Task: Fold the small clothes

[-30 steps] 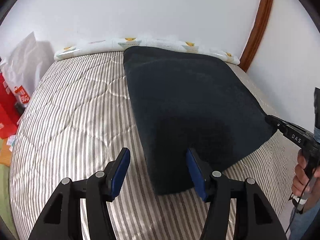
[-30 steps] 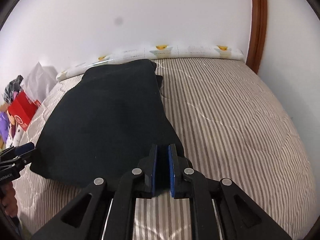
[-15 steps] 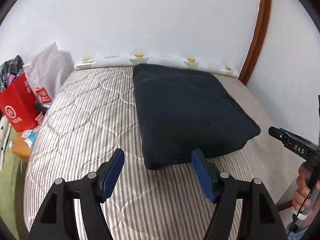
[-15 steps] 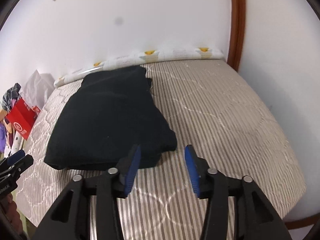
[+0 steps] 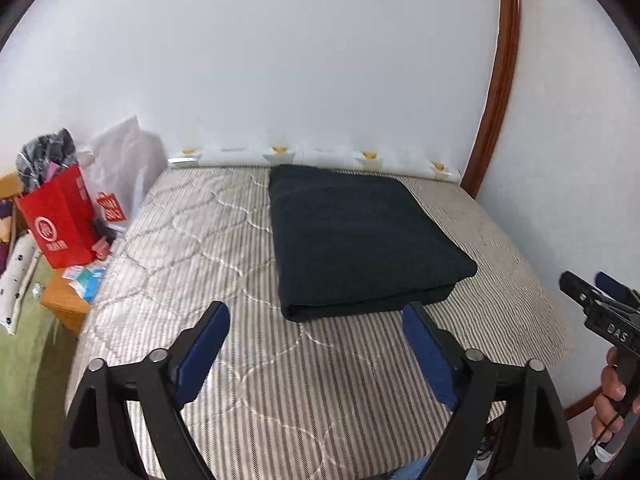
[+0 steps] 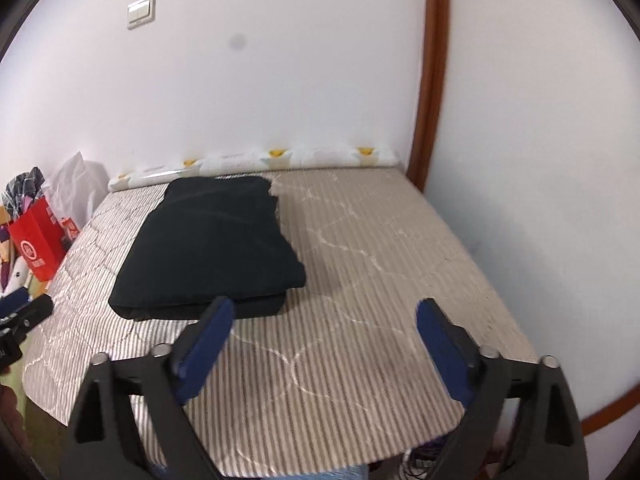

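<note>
A dark folded garment (image 5: 360,236) lies flat on the striped mattress (image 5: 224,240), reaching back to the wall; it also shows in the right wrist view (image 6: 208,248). My left gripper (image 5: 316,316) is open and empty, held back above the mattress in front of the garment's near edge. My right gripper (image 6: 324,312) is open and empty, in front of the garment's near right corner, apart from it. The right gripper also shows at the right edge of the left wrist view (image 5: 592,288), and the left gripper's tips at the left edge of the right wrist view (image 6: 24,306).
A patterned white roll (image 5: 312,156) lies along the wall behind the mattress. A red paper bag (image 5: 60,220), a white plastic bag (image 5: 120,160) and small items stand on a low wooden stand (image 5: 64,300) to the left. A brown door frame (image 5: 496,80) rises at right.
My right gripper let go of the garment's corner and opened. Both grippers have pulled back and up from the garment, which now lies folded on the mattress.
</note>
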The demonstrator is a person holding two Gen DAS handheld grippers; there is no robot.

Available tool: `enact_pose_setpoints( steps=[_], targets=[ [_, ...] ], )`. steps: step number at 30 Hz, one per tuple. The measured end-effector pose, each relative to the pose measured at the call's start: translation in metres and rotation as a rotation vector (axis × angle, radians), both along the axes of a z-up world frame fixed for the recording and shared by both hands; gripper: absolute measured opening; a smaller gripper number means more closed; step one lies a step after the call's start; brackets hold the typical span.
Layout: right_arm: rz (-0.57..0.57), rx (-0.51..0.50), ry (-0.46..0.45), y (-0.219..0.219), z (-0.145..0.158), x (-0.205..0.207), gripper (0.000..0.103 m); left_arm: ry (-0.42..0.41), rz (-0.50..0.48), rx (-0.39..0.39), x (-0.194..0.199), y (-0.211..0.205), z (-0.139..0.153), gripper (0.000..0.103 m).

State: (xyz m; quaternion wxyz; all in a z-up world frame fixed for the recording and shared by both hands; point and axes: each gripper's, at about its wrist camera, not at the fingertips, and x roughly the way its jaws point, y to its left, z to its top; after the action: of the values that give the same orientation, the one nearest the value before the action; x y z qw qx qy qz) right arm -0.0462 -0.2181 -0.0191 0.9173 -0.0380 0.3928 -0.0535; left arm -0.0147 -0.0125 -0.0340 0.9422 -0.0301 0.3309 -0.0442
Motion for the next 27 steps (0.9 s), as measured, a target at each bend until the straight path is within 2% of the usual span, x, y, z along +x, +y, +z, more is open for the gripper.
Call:
enact_pose_setpoints(
  steps=[4, 8, 12, 27],
  targets=[
    [-0.014, -0.006, -0.017, -0.002, 0.008, -0.021, 0.103, -0.021, 0.003, -0.008, -0.013, 0.0, 0.005, 0.091],
    [-0.051, 0.001, -0.023, -0.006, 0.012, -0.036, 0.103, -0.033, 0.019, -0.019, -0.025, -0.002, 0.005, 0.091],
    [-0.031, -0.006, -0.02, -0.004, 0.014, -0.048, 0.103, -0.037, 0.026, -0.012, -0.031, -0.003, 0.005, 0.092],
    [-0.053, -0.045, -0.009, -0.002, 0.006, -0.059, 0.103, -0.032, 0.034, -0.007, -0.035, -0.007, 0.007, 0.092]
  ],
)
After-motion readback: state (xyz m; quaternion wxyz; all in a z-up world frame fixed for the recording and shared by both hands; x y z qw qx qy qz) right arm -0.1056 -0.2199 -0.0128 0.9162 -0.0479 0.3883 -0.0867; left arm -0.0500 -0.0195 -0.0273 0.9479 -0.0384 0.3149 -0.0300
